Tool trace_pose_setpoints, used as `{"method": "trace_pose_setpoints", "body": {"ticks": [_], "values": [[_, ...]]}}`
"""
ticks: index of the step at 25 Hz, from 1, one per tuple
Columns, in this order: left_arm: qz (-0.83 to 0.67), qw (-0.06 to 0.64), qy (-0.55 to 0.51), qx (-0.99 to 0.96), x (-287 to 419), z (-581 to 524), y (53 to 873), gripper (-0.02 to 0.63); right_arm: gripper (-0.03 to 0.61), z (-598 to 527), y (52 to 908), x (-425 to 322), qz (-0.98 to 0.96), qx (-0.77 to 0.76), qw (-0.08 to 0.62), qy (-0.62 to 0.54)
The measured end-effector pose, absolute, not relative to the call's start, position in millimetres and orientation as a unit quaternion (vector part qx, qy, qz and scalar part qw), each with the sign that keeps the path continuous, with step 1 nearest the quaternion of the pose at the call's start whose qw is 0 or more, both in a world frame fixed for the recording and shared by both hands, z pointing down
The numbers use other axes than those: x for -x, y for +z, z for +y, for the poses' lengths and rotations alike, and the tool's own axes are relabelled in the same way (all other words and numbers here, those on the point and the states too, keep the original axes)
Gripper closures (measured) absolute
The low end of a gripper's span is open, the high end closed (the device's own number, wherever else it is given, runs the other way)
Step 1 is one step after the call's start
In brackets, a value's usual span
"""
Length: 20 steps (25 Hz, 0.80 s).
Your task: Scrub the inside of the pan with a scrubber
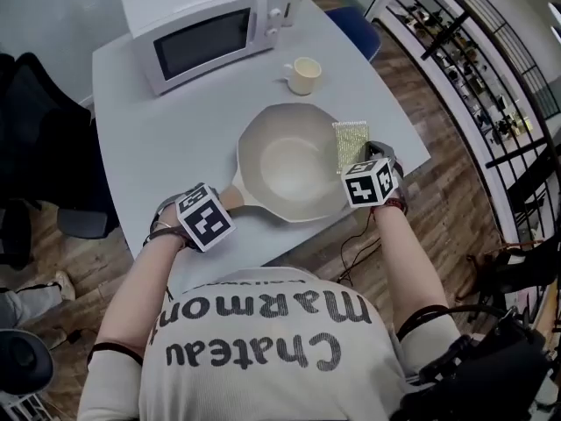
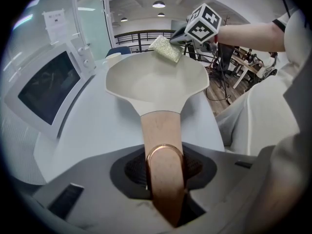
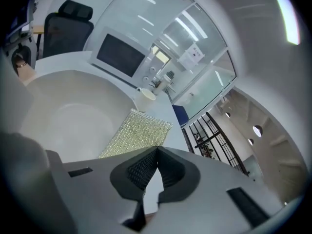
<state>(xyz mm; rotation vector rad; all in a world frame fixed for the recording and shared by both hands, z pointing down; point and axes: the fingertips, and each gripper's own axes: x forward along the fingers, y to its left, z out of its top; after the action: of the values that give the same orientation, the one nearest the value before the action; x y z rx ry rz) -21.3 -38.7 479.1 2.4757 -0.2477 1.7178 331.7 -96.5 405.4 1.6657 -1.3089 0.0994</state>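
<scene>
**Pan braced by handle; scrubber held at rim**

Head view: the cream pan (image 1: 280, 167) is seen on the grey table (image 1: 140, 130), near its front edge, with its handle directed toward the person. Behind it 1 cup (image 1: 304, 74) and 1 white microwave (image 1: 206, 26) are noted. The left gripper (image 1: 228, 203) is placed at the handle; the right gripper (image 1: 364, 167) is at the pan's right side, with the scrubber (image 1: 351, 145) over the right rim. The jaws of both grippers are masked by their marker cubes in this view.

Left gripper view: the wooden handle (image 2: 163, 145), fitted with a copper-coloured loop, is clamped between the 2 pads of the left gripper (image 2: 165, 172), the jaws being partly apart at the handle's width. The pan bowl is seen beyond, bare inside. The scrubber (image 2: 165, 48) is recorded at the far rim, hanging from the right gripper; contact with the pan cannot be settled.

Right gripper view: the pads of the right gripper (image 3: 155, 167) are brought together at their tips, pinching the near edge of the scrubber (image 3: 139, 133), a flat, glittering mesh rectangle that extends out over the pan's inner wall. A black office chair (image 3: 68, 21), not identifiable in the left gripper view, is seen past the table.
</scene>
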Motion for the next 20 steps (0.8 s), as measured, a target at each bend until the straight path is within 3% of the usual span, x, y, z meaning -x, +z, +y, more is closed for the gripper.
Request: {"method": "trace_pose_setpoints", "body": {"ticks": [4,6,8,10,16,19,20], "values": [[-0.11,0.031,0.564,-0.818,22.9,-39.2,476.5,0.45,0.575,-95.7,393.7,-325.5,-0.563,-0.697,0.442,0.041],[-0.121,0.011,0.56,-0.819,23.9,-40.2,471.6,0.351,0.575,-94.4,387.2,-320.9,-0.576,-0.698,0.425,0.037],[-0.133,0.005,0.55,-0.824,27.8,-43.1,465.0,0.311,0.575,-94.8,378.8,-316.9,-0.591,-0.702,0.396,0.04],[-0.15,0.014,0.537,-0.83,37.5,-44.4,457.9,0.205,0.575,-94.4,371.2,-311.7,-0.613,-0.707,0.346,0.057],[-0.261,0.073,0.472,-0.839,82.0,-46.4,411.4,0.199,0.575,-80.3,333.6,-308.9,-0.669,-0.7,0.209,0.133],[-0.364,0.038,0.377,-0.851,97.4,-40.2,353.4,0.198,0.575,-57.7,303.3,-314.9,-0.694,-0.687,0.164,0.14],[-0.393,0.015,0.322,-0.861,95.5,-34.8,327.3,0.232,0.574,-49.2,291.3,-317.3,-0.702,-0.683,0.149,0.137]]}}
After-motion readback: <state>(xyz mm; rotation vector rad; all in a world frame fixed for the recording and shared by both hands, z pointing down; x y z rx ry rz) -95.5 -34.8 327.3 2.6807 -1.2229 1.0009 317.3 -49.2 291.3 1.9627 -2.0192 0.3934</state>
